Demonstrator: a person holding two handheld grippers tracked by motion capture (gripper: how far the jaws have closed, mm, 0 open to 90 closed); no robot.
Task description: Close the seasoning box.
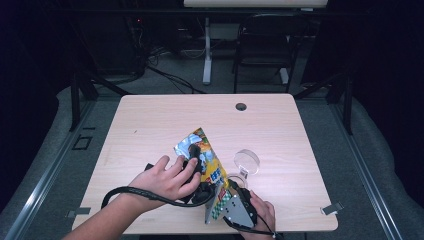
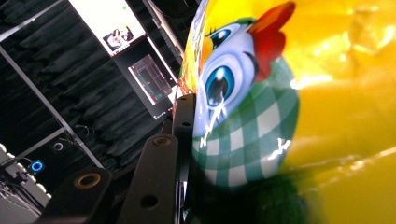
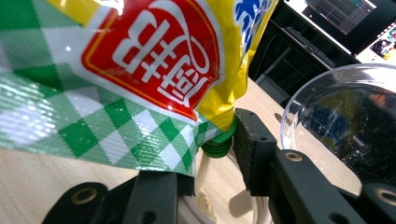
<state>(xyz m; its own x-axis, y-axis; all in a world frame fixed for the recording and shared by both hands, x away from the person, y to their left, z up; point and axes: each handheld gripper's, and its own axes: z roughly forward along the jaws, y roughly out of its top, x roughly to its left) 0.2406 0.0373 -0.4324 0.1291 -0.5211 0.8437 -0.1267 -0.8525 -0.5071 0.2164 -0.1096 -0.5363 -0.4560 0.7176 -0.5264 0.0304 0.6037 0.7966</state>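
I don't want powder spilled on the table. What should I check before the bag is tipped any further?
1. Left gripper clamped on the upper part of the snack bag: ok, a jaw presses the foil in the left gripper view.
2. Right gripper gripping the bag's lower corner: ok.
3. Green spout over the glass container: ok, it points down at it.
4. Powder landing inside the container: ok, some lies at its bottom.
5. Clear lid out of the way: ok, beside the bag.
6. How much remains in the bag: cannot tell.
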